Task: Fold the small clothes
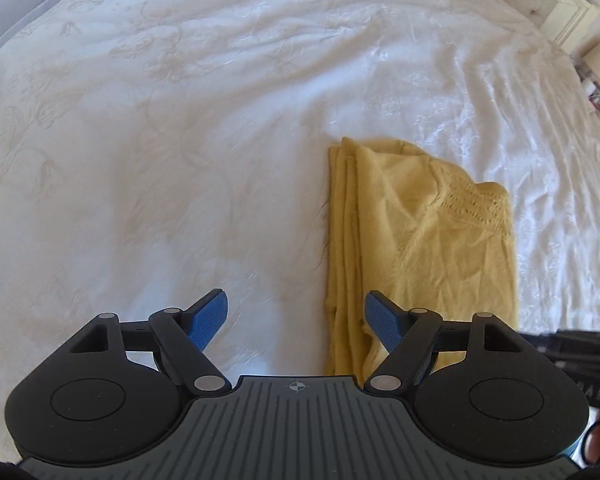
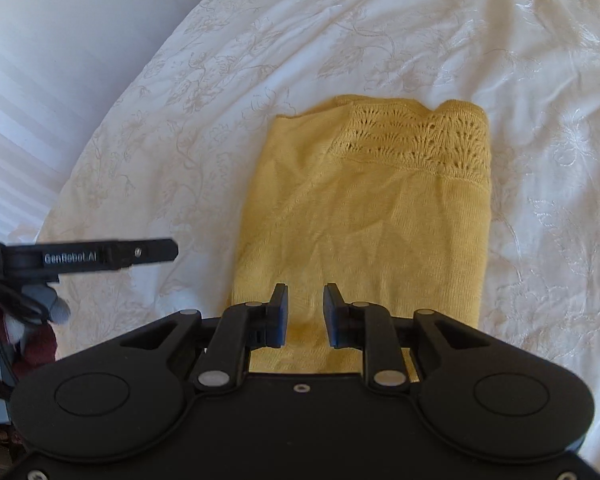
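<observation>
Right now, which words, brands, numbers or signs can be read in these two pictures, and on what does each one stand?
"GenRobot.AI": white letters on the black arm of the left claw device, seen in the right wrist view.
Partly cut letters on the black device at the right edge of the left wrist view: too incomplete to read.
Small round crosshair sign, no text, on the left claw's body.
The yellow knitted garment and bedspread bear no text.

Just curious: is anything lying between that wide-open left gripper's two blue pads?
Only bare white bedspread, seen in the left wrist view; the folded yellow garment lies by the left gripper's right pad.
</observation>
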`<state>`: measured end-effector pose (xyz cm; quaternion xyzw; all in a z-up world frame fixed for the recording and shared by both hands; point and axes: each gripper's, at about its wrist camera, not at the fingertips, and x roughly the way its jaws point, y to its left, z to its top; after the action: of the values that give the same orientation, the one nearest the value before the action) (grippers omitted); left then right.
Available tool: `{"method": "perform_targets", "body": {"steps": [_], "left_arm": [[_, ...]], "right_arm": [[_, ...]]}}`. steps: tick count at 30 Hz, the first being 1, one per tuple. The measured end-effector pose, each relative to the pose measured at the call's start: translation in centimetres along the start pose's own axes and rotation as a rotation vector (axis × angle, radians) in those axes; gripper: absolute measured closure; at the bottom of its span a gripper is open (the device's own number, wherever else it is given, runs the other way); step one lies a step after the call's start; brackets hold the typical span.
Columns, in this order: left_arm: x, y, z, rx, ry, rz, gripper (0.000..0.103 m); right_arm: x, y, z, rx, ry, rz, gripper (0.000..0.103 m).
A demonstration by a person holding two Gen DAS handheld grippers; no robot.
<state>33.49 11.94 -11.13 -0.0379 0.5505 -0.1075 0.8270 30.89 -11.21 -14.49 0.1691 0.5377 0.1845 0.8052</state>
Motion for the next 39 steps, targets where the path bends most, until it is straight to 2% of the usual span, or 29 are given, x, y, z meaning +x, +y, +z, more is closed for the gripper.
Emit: {"method": "perform_targets", "body": {"steps": [4, 7, 9, 10, 13, 14, 16, 17, 20, 25, 26, 31, 36, 39], "left_arm": [[1.7, -3.5, 2.0, 0.097, -0.019, -0.035, 0.028], [3.4, -6.2, 2.7, 0.171, -0.018, -0.053, 0.028], [4.8, -7.4, 2.8, 0.207, -0.018, -0.054, 0.028], [5.5, -8.0, 2.9, 0.226, -0.019, -0.046, 0.028], [7.8, -8.9, 3.3, 0.284, -0.043, 0.051, 0.03], [8.5, -8.6, 3.5, 0.298, -0.059, 0.114, 0.03], [9.8, -7.5, 4.2, 0.291, -0.061, 0.195, 0.03], [10.3, -6.3, 4.8, 0.262, -0.048, 0.205, 0.03], [10.9, -4.1, 5.8, 0.202, -0.024, 0.141, 0.028], [10.9, -4.3, 5.9, 0.255, -0.042, 0.147, 0.026], [11.0, -4.4, 5.9, 0.251, -0.044, 0.148, 0.026], [11.9, -4.3, 6.5, 0.23, -0.037, 0.139, 0.022], [12.4, -4.4, 7.5, 0.264, -0.029, 0.132, 0.021], [11.9, -4.0, 8.1, 0.241, -0.031, 0.112, 0.023]], "right_arm": [[1.8, -0.1, -1.9, -0.002, 0.047, -0.034, 0.064], [4.6, 0.2, -3.5, 0.024, 0.136, 0.015, 0.064], [5.7, 1.5, -4.2, -0.046, 0.156, 0.028, 0.064], [6.0, 2.1, -4.5, -0.075, 0.157, 0.041, 0.059], [6.1, 2.9, -4.6, -0.089, 0.158, 0.097, 0.055], [5.9, 3.1, -4.5, -0.098, 0.155, 0.098, 0.055], [4.8, 2.9, -4.2, -0.096, 0.132, 0.109, 0.055], [4.2, 2.7, -4.0, -0.088, 0.117, 0.115, 0.055], [1.6, 1.5, -2.7, -0.074, 0.043, 0.092, 0.052], [-1.9, -1.4, 0.7, -0.058, -0.141, -0.014, 0.026], [-2.0, -2.0, 1.5, -0.052, -0.153, -0.03, 0.025], [0.4, -4.1, 5.1, -0.052, -0.147, -0.072, 0.025], [4.7, -5.8, 7.6, -0.042, -0.063, -0.103, 0.025], [4.8, -6.1, 8.6, -0.057, -0.089, -0.146, 0.025]]}}
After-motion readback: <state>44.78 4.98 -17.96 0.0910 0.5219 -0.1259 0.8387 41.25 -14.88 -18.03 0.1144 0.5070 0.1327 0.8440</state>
